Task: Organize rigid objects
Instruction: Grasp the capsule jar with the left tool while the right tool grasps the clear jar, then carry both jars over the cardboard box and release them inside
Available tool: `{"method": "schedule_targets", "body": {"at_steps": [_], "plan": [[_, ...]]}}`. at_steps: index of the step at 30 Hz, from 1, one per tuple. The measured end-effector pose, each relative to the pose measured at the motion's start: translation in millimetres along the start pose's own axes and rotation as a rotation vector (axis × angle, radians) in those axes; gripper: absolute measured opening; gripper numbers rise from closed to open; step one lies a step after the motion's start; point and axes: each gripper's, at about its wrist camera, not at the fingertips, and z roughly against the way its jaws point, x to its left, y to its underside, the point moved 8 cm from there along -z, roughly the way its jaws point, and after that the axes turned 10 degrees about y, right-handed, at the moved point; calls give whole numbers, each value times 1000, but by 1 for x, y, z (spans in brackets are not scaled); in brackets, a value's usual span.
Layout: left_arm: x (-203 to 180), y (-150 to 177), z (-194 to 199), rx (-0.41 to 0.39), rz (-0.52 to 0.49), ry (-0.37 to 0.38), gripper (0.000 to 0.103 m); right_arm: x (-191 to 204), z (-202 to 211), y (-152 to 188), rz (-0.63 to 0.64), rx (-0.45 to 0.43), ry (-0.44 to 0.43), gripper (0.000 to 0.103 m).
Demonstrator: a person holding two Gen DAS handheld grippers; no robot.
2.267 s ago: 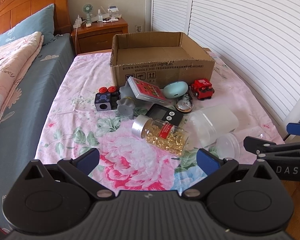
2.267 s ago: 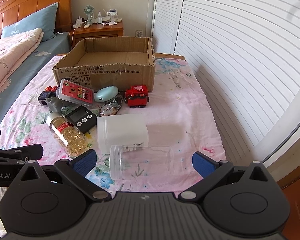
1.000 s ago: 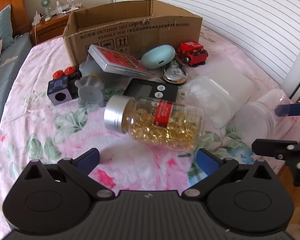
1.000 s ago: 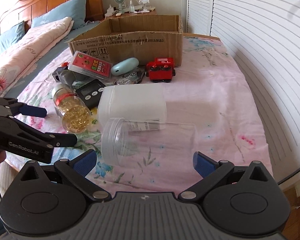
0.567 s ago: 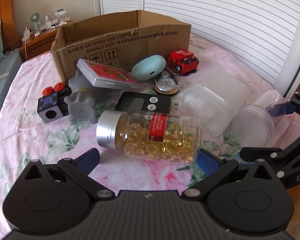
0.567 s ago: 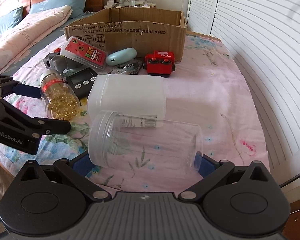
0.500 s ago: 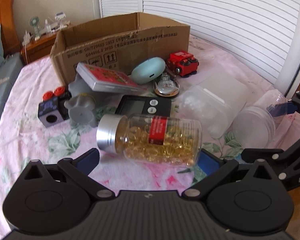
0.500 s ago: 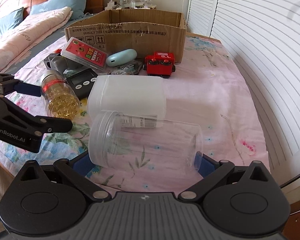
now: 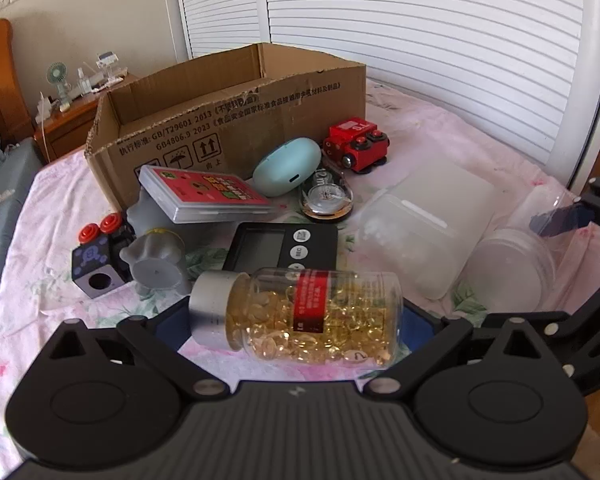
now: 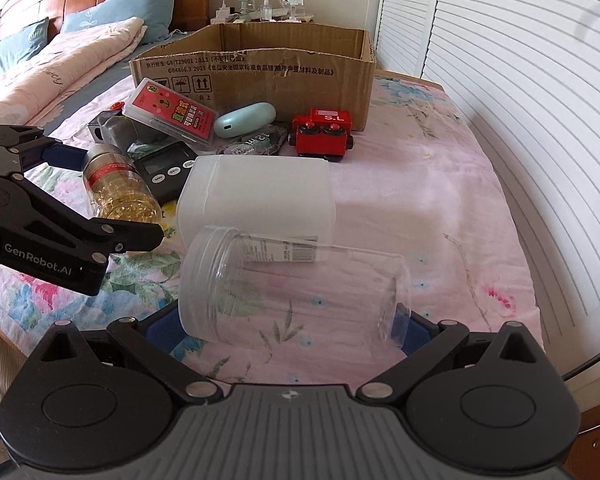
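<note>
My left gripper is shut on a capsule bottle with a silver cap and red label, lying sideways between the fingers. It also shows in the right wrist view. My right gripper is shut on a clear plastic jar lying on its side, seen in the left wrist view too. An open cardboard box stands behind on the floral sheet.
Loose items lie before the box: frosted container, red toy train, teal case, black timer, red card box, grey figure, dice block, round glass. Louvred doors right; bed left.
Both grippers moved forward and down onto the table. The left one closed around the capsule bottle and the right one around the clear jar.
</note>
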Motion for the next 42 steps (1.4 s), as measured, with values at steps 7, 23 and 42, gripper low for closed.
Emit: {"method": "schedule_targets", "body": {"at_steps": [7, 23, 42], "plan": [[1, -1, 2, 2, -5, 10, 96, 2, 6, -4, -5, -7, 15, 103], [4, 0, 4, 5, -6, 11, 94, 8, 11, -14, 2, -11, 9, 101], [9, -20, 34, 56, -24, 50, 93, -9, 30, -41, 43, -49, -14, 94]]}}
